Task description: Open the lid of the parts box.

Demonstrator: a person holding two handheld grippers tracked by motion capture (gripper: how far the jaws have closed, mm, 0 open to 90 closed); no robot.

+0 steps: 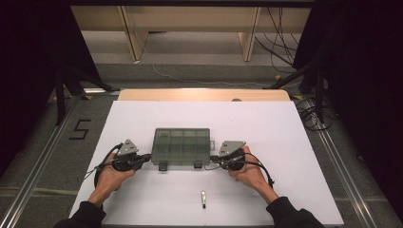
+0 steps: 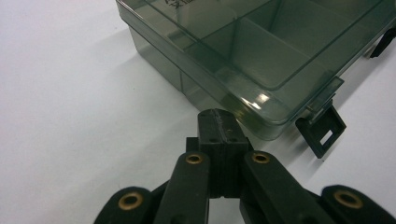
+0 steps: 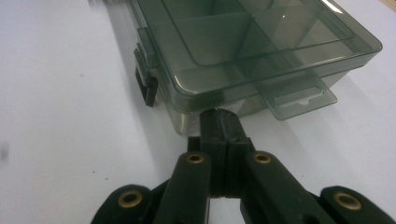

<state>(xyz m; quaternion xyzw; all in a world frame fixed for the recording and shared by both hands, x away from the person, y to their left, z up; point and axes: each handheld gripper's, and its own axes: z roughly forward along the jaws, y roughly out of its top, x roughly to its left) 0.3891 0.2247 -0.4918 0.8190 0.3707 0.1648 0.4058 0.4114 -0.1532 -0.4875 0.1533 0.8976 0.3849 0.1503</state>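
Centrally, a smoke-tinted compartment organizer box [image 1: 181,146] was recorded lying flat, lid closed, on the white table sheet [image 1: 285,142], between the two grippers.

Left gripper [image 1: 145,158]: held at the near left corner of the box; in the left gripper view its jaws were seen pressed together with nothing between them, the tips [image 2: 218,122] set against or just short of the box's lower corner wall; contact could not be told for certain.

Right gripper [image 1: 213,158]: held at the near right corner; in the right gripper view its jaws were likewise closed on nothing, the tips [image 3: 220,122] lying under the lid rim at the box's corner, apparently touching the wall.

Box details: divided compartments were visible through the clear lid. Two dark latches [image 1: 162,166] were noted on the near long side, hanging open; one latch was seen just right of the left gripper's tips. A clear hang tab [image 3: 299,96] projected from the short end beside the right gripper.

Surroundings: a small pen-like item [image 1: 203,199], its identity too small to tell, lay on the sheet near the front edge, well apart from the box. Nothing was seen between the grippers and the box.
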